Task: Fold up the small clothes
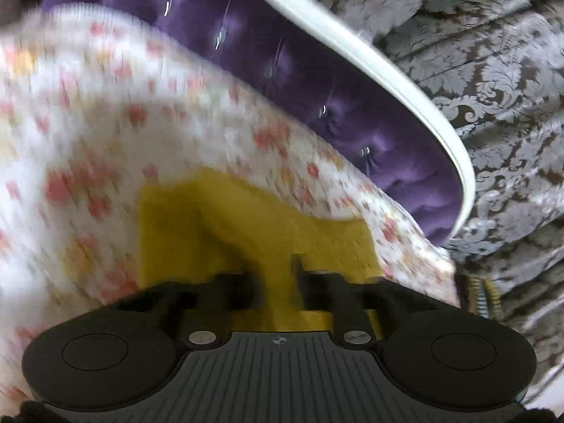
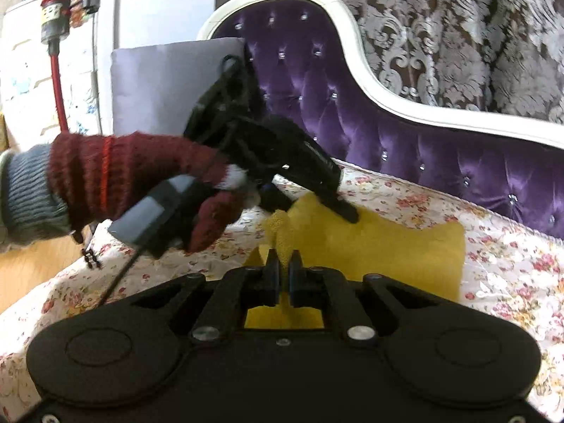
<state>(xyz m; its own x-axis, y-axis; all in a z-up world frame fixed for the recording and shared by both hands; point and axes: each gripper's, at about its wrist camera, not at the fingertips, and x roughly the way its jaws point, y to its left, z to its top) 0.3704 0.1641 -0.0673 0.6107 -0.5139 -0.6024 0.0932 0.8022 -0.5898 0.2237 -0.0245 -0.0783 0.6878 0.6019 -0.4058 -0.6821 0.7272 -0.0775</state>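
A small yellow cloth (image 2: 387, 253) lies flat on a floral cover (image 2: 511, 246). My right gripper (image 2: 283, 264) is shut on a pinched-up ridge at the cloth's near edge. A hand in a dark red knitted glove (image 2: 141, 176) holds my left gripper (image 2: 347, 213), whose tips bear down on the cloth's far left part. The left wrist view is blurred. In it the yellow cloth (image 1: 229, 218) bunches between and over the fingers of my left gripper (image 1: 276, 275), which stand close together on the fabric.
The floral cover (image 1: 88, 123) lies over the seat of a purple tufted sofa (image 2: 387, 134) with a white frame (image 1: 352, 53). A grey cushion (image 2: 158, 84) leans at the sofa's left end. Patterned curtains (image 2: 458, 35) hang behind, and a red-tubed vacuum (image 2: 53, 17) stands far left.
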